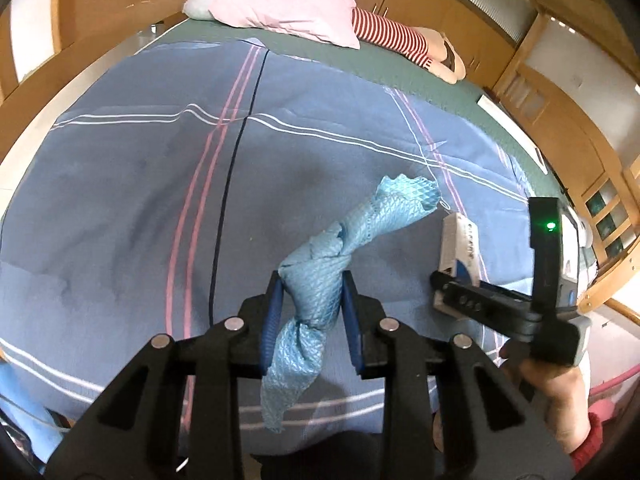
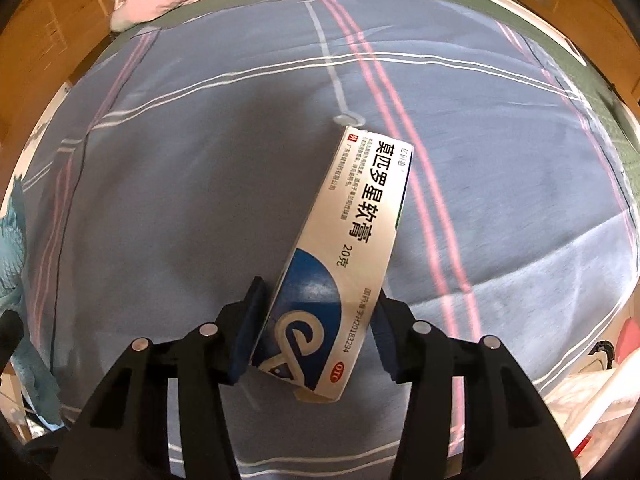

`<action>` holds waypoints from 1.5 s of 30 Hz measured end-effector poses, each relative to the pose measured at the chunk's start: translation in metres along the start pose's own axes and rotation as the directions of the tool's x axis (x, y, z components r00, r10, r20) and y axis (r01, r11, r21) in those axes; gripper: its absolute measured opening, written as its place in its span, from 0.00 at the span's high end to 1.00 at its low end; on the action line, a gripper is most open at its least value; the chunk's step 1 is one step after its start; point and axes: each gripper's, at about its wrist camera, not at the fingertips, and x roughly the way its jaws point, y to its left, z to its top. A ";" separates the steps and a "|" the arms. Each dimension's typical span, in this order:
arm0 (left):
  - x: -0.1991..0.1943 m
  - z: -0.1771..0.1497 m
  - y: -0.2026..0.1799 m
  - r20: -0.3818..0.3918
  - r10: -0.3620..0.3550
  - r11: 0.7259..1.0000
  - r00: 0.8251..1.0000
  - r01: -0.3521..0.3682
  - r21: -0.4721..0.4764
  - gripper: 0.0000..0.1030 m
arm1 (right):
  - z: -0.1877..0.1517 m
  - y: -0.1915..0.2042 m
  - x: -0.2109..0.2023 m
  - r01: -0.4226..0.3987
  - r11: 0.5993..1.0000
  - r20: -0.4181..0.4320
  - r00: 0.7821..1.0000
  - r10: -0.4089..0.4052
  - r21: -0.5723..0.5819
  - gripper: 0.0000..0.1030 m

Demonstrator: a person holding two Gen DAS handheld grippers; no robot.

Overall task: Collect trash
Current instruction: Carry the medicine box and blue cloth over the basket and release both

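A crumpled light blue textured cloth (image 1: 320, 276) hangs over the blue striped bedsheet (image 1: 140, 200). My left gripper (image 1: 312, 292) is shut on its bunched middle, and both ends dangle free. A white and blue medicine box (image 2: 344, 240) with printed characters sits between the pads of my right gripper (image 2: 318, 308), which is shut on its lower end. The box tilts up and away over the sheet. The left wrist view also catches this box (image 1: 458, 240) at the right. The cloth (image 2: 12, 232) shows at the left edge of the right wrist view.
A pink pillow (image 1: 288, 0) and a red-striped stuffed doll (image 1: 400, 40) lie at the bed's far end. Wooden cabinets (image 1: 560, 120) line the walls. A white flat item (image 1: 512, 128) rests near the bed's right edge. A pale plastic bag (image 2: 592, 400) is at lower right.
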 end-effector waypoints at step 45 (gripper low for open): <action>-0.121 -0.143 -0.234 0.132 -0.266 0.902 0.955 0.199 0.383 0.72 | -0.191 -0.232 -0.211 -0.073 0.990 0.304 0.952 0.033 0.122 0.51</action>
